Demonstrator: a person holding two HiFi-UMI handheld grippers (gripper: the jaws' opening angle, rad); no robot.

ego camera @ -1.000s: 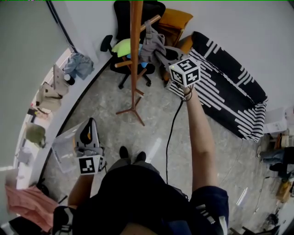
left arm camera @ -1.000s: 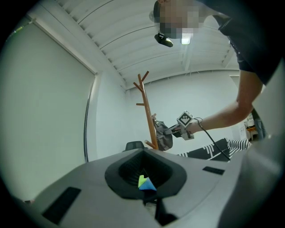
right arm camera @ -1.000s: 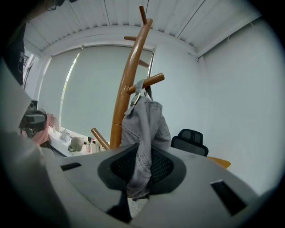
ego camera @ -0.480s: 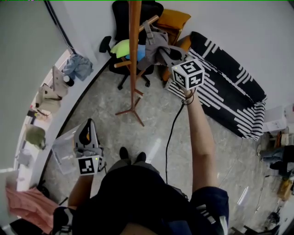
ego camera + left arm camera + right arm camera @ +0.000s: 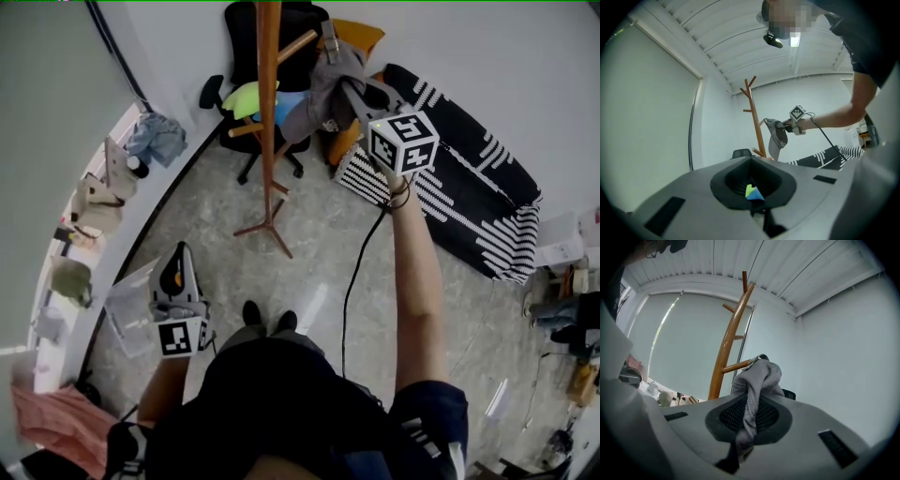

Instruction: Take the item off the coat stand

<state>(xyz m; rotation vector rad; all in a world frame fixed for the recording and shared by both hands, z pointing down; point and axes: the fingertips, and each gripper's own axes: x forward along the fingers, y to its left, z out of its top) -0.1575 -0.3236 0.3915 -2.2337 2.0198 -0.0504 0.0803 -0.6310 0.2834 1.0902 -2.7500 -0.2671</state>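
A grey cap [image 5: 328, 89] hangs at the outer end of a peg on the wooden coat stand [image 5: 270, 122]. My right gripper [image 5: 361, 94] is raised at arm's length and shut on the cap's fabric. In the right gripper view the cap [image 5: 757, 380] bunches between the closed jaws of the right gripper [image 5: 747, 420], its strap still at the peg tip of the coat stand [image 5: 726, 348]. My left gripper [image 5: 176, 272] stays low by my left hip, shut and holding nothing. From the left gripper [image 5: 754, 187] I see the cap [image 5: 778, 136] beside the coat stand [image 5: 754, 117].
Behind the stand is a black office chair [image 5: 272, 28] with a green cloth [image 5: 246, 94]. A black-and-white striped sofa [image 5: 469, 159] lies right, an orange cushion [image 5: 361, 37] behind. A window ledge [image 5: 94, 197] with clutter runs left. A clear box [image 5: 131, 300] and cable [image 5: 352, 272] lie on the floor.
My right gripper has moved right and away from the pole, drawing the cap along the peg toward its tip. The left gripper has stayed in place.
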